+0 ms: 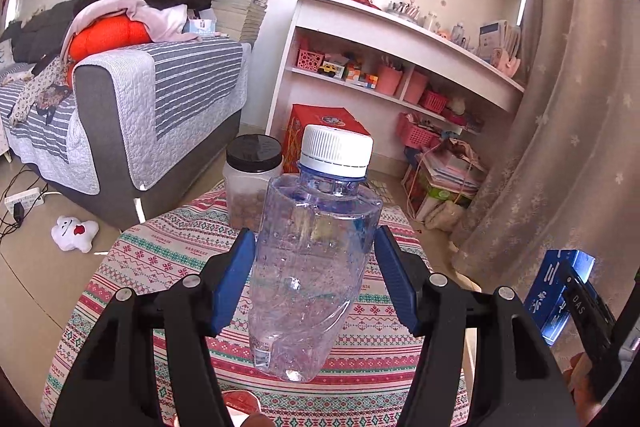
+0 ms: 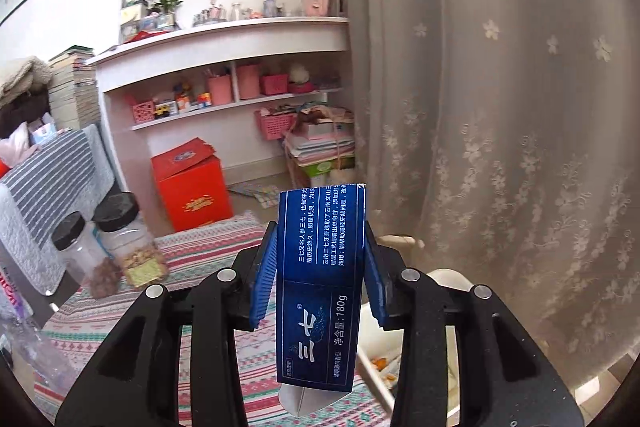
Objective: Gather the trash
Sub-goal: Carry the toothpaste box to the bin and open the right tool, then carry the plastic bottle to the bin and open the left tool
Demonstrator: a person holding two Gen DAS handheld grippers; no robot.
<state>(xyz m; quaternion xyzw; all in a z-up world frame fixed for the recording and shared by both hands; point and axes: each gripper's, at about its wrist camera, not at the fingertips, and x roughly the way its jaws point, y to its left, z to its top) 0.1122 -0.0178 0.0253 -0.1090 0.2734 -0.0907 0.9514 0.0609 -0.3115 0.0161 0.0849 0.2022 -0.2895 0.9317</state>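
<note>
Left wrist view first: the left tongs (image 1: 316,263) are pinching a clear plastic bottle (image 1: 308,267) with a white cap (image 1: 336,151). The blue pads (image 1: 236,283) press on both sides of the bottle's body, about halfway up it, and the cap end points away from the camera, tilted slightly right. The bottle is dented and crumpled near its base, which hangs closest to the lens, clear of the patterned round surface (image 1: 160,259) below. Just behind the bottle, a jar with a black lid (image 1: 252,179) stands on that surface. Far right in this view, the blue carton (image 1: 560,291) shows at the edge, well apart from the bottle.

Over to the right wrist view: the right tongs (image 2: 320,259) are clamped on that blue carton (image 2: 320,287), a slim toothpaste-style box with white print. It stands lengthwise between the fingers (image 2: 264,275), pads against its two narrow sides, the far end poking out past the fingertips and the near flap (image 2: 304,399) open toward the camera. It is lifted off the striped surface (image 2: 208,251). Two black-lidded jars (image 2: 120,243) stand to the left on the surface, and a lace curtain (image 2: 500,147) fills the right.
</note>
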